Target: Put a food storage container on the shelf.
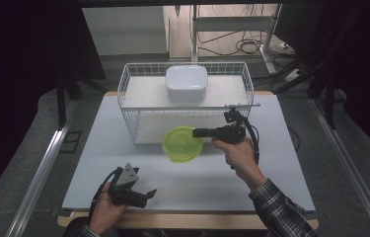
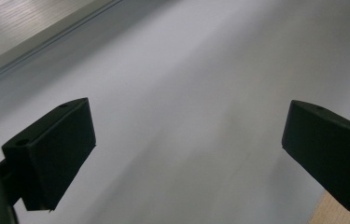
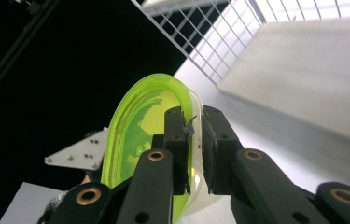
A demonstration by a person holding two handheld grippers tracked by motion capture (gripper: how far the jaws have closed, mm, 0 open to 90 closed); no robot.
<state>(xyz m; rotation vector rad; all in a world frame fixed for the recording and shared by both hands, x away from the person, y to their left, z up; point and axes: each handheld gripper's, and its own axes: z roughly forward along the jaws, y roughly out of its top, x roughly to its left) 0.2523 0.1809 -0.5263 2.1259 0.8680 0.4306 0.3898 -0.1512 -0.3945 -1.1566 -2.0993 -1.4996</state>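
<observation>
A lime-green lidded container (image 1: 183, 144), round and shallow, sits at the centre of the high view, held just in front of the white wire basket (image 1: 128, 94) above the pale tabletop (image 1: 123, 163). The right gripper (image 1: 196, 132), reaching in from the right of the frame, is clamped on the container's right-hand rim; in the right gripper view the two black jaws pinch the green lid and the clear wall beneath it (image 3: 144, 135), with the container running away to the upper left.

Seen from above, the lid faces largely upward, so the container's short axis stands near vertical and its broad face lies close to level, though a slight tilt cannot be ruled out. A one-sided grip on a rim invites sagging, so the carry would likely go best slow and level, with the wrist kept steady and the basket's wire wall cleared before any lowering.

A white lidded box (image 1: 186, 83) already rests on the basket's upper shelf, toward the top centre. At lower left the left gripper (image 1: 145, 195) rests with jaws spread wide over bare tabletop, holding nothing.
</observation>
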